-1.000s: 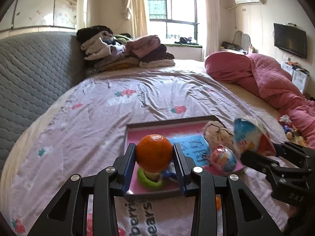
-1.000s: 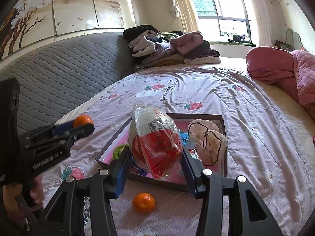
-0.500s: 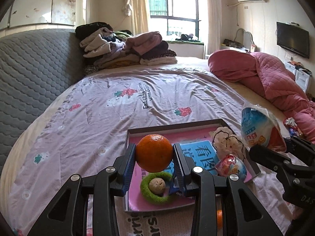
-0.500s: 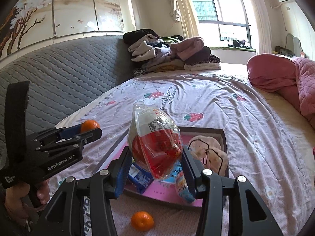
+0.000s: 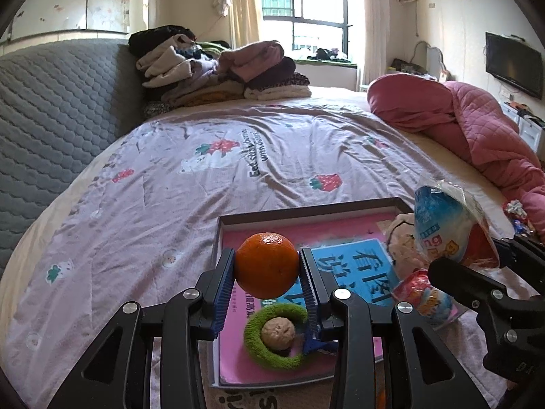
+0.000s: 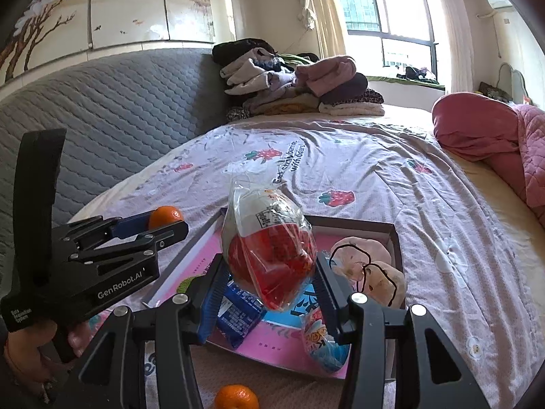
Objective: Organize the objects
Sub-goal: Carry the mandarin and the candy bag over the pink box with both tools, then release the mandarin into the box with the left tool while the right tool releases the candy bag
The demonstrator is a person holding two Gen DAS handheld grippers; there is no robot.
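Left wrist view: left gripper [image 5: 267, 272] pinching an orange [image 5: 266, 265] over the tray [image 5: 306, 209], right gripper [image 6: 270, 281] clamped on a snack bag [image 6: 269, 252] — neither dropped yet, another orange [image 6: 235, 397] left on the bed.

Second orange [image 6: 236, 397]: cut off by bottom edge | blue packet [image 6: 237, 317]: partly hidden behind right gripper's finger, print too small to read | box [image 5: 306, 209]: near corner hidden behind left gripper [image 5: 267, 266]

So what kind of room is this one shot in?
A lived-in bedroom: the work happens on a bed with a padded grey headboard, folded clothes stacked at its head, and a wall-mounted television.
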